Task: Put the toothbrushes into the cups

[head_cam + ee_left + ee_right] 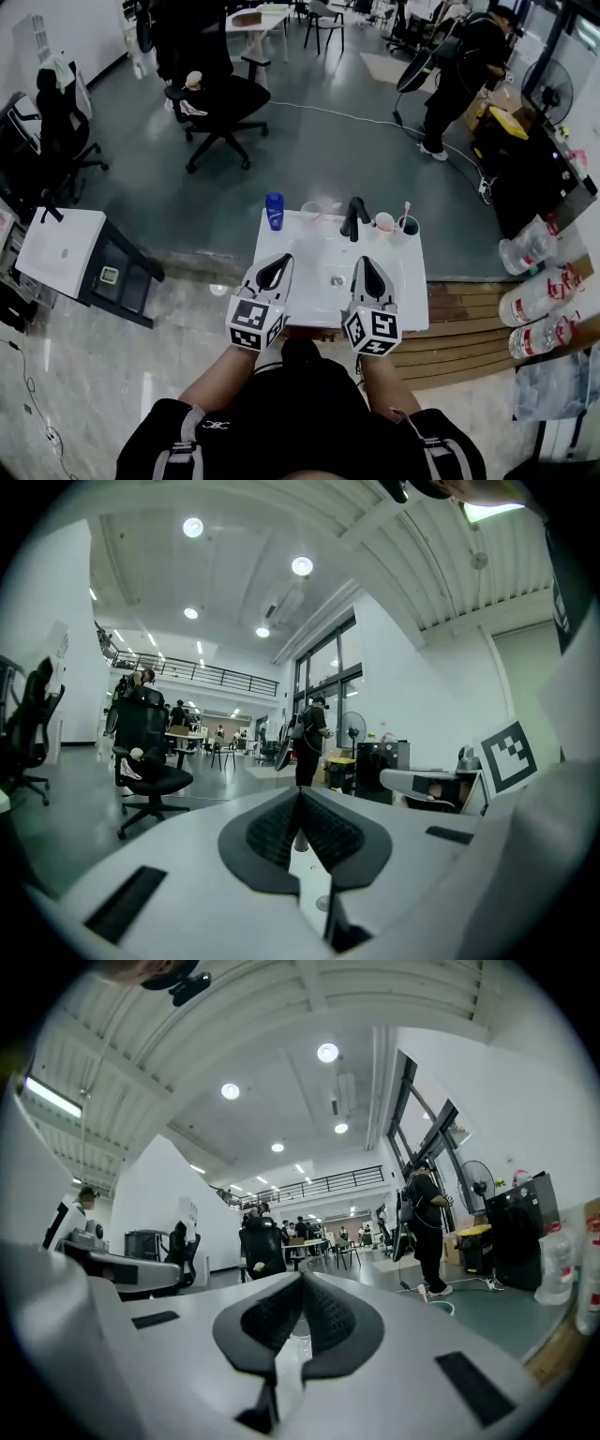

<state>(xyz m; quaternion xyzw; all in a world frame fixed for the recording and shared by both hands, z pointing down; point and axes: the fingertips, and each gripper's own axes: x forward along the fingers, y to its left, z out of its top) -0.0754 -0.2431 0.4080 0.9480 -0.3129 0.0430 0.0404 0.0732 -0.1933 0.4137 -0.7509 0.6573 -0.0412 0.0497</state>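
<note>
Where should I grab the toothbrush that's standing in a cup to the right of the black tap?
Probably the part of the toothbrush that pokes out above the rim of its cup. Come down from above and pinch it from both sides. It stands nearly upright and its lower part is hidden inside the cup, so only that top stretch is free.

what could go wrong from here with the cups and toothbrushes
1. The pink cup and the dark cup stand close together beside the black faucet; a reaching tool may knock one over.
2. The left tool and right tool are both shut and empty, so a reach without opening would likely just push a toothbrush.
3. The blue bottle stands at the sink's back edge and might be pushed off.
</note>
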